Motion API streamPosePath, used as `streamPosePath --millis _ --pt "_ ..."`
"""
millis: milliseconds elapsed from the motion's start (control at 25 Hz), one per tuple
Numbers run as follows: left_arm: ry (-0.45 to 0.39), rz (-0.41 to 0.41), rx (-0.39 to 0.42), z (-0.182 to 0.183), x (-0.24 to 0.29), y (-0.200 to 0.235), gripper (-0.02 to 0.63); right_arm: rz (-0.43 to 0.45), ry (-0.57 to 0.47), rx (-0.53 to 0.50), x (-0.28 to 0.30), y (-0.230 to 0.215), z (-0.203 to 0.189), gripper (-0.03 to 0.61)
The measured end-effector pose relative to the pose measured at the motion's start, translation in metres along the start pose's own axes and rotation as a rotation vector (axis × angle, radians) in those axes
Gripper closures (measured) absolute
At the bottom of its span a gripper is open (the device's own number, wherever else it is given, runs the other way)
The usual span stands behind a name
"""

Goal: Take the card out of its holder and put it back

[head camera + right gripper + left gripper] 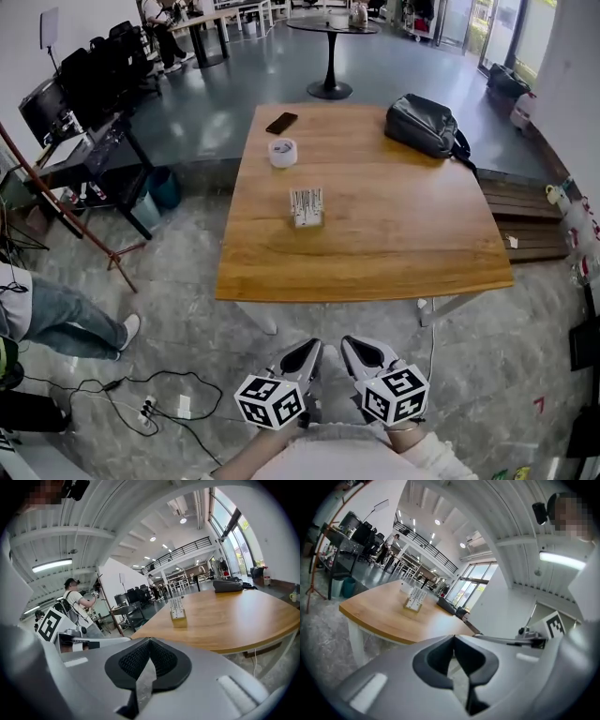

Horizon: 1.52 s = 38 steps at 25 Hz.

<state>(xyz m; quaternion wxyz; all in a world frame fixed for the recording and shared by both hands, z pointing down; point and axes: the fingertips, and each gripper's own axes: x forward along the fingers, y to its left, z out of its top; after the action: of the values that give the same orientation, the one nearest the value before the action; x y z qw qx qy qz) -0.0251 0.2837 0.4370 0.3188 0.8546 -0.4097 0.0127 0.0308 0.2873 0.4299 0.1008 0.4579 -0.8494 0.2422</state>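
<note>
Both my left tongs (pixel 302 358) and right tongs (pixel 367 354) were closed on nothing, hanging over the floor well short of the counter (pixel 394 253). The card (pixel 307 198) stood upright in its holder (pixel 307 219) near the counter's middle. I judged the card thin, light and fairly stiff, best pinched by its top edge, while the small holder might slide or tip. Bare wood lay all round it; the tape roll (pixel 282 152), phone (pixel 281 123) and bag (pixel 427 125) sat well beyond.
</note>
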Motion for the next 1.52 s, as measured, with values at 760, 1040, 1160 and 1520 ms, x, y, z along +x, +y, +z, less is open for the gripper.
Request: streamPosePath --millis 760,1040,1160,1520 --pt "-0.050 0.089 -0.038 0.143 0.184 0.111 0.606 0.159 0.032 -0.055 0.176 -0.127 0.137 0.583" --pt "-0.026 0.105 -0.087 0.145 0.202 0.133 0.606 0.178 0.076 -0.027 0.205 -0.144 0.138 0.583" --pt "-0.023 0.069 -0.093 0.149 0.210 0.137 0.606 0.185 0.085 -0.027 0.214 -0.147 0.138 0.582" --pt "0.020 0.142 0.037 0.166 0.217 0.172 0.606 0.148 0.121 -0.106 0.249 -0.156 0.145 0.581"
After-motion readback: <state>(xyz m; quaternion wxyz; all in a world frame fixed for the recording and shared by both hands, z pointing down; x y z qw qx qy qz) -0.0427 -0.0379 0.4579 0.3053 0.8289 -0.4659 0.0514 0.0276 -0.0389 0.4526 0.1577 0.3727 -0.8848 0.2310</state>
